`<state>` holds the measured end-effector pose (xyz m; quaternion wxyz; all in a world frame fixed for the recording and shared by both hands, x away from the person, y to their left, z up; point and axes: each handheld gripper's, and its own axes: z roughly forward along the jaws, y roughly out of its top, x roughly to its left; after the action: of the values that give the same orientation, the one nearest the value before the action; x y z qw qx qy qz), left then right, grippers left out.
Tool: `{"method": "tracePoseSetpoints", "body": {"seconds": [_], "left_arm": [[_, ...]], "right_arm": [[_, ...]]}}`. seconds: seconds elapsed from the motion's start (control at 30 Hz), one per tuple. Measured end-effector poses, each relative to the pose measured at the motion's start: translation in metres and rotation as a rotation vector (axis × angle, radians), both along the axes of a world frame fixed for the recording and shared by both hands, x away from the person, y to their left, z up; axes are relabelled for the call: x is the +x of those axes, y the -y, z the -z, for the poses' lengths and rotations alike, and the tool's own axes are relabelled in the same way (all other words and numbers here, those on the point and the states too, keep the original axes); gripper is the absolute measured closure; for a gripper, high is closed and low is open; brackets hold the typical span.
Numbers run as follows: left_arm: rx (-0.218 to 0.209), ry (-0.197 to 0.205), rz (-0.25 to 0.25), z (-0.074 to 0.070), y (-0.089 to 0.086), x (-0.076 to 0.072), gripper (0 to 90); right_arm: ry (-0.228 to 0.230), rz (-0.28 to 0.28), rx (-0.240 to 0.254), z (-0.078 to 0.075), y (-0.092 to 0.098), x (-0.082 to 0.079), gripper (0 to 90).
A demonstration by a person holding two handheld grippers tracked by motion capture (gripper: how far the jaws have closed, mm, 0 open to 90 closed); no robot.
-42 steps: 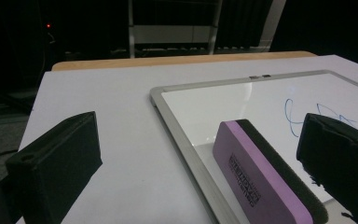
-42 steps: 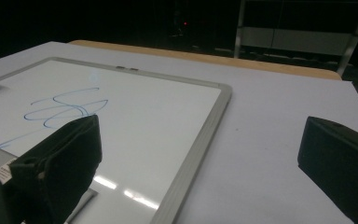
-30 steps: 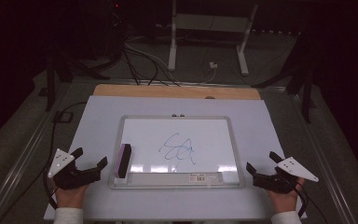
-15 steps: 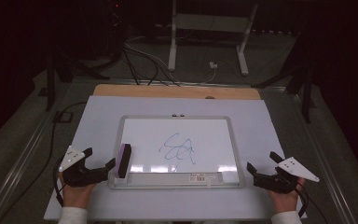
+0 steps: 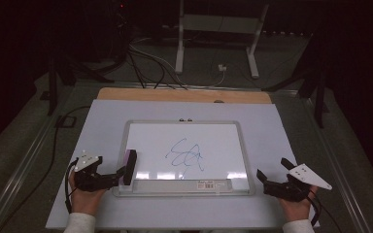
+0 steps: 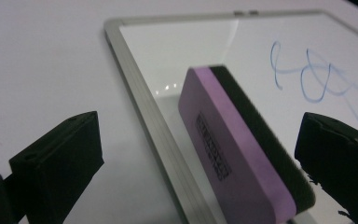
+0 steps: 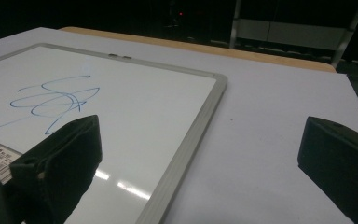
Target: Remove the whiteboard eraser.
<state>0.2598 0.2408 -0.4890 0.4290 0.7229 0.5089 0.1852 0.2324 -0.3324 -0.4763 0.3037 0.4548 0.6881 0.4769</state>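
Two claws sit low in the high view, one at each lower corner of the whiteboard. The left claw (image 5: 121,175), in the lower left of that frame, has its jaws spread wide, and the eraser (image 5: 129,166) stands on edge at their tips. In the left gripper view the eraser (image 6: 242,149) rises between the two black jaws, one at the lower left and one at the right edge of the frame, with clear space on both sides, so neither jaw touches it. Its purple body faces the camera with a dark printed label, and its black felt strip runs along the far side. It rests on the lower left part of the whiteboard (image 6: 135,88), just inside the silver frame.

The right claw (image 5: 271,180), in the lower right of the high view, is also spread apart and holds nothing. It hovers over the white table (image 5: 281,131) just right of the whiteboard's (image 5: 243,145) lower right corner. In the right gripper view its jaws stand at the lower left and lower right, with the board's rounded corner between them.

A blue scribble (image 5: 187,156) lies near the middle of the board, well right of the eraser. A small barcode label (image 5: 208,184) sits on the board's lower rim. Beyond the table, cables (image 5: 145,63) and a white stand (image 5: 218,29) occupy the dark upper part of the frame.
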Motion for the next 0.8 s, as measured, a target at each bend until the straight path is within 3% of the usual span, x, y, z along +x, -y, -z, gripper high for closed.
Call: {"method": "tracePoseSetpoints", "body": {"seconds": [0.2,0.23,0.37,0.5,0.8], "left_arm": [[0.019,-0.035,0.012,0.0012,0.005,-0.0005,9.0],[0.018,-0.038,0.019,0.0011,0.0052,-0.0011,15.9],[-0.014,-0.056,0.041,0.0006,0.0031,-0.0022,21.4],[-0.035,-0.071,0.074,0.0005,0.0035,-0.0021,34.4],[-0.079,-0.114,0.098,0.0017,0.006,0.0007,39.5]], "right_arm": [[0.001,-0.001,-0.015,-0.0001,-0.0014,-0.0005,0.0],[0.004,0.0,-0.02,-0.0003,-0.002,-0.0009,0.0],[0.005,-0.003,-0.03,-0.0003,-0.0029,-0.0012,0.0],[0.007,-0.005,-0.041,-0.0002,-0.0043,-0.0014,0.0],[0.009,-0.013,-0.058,-0.0001,-0.0073,-0.0017,0.0]]}}
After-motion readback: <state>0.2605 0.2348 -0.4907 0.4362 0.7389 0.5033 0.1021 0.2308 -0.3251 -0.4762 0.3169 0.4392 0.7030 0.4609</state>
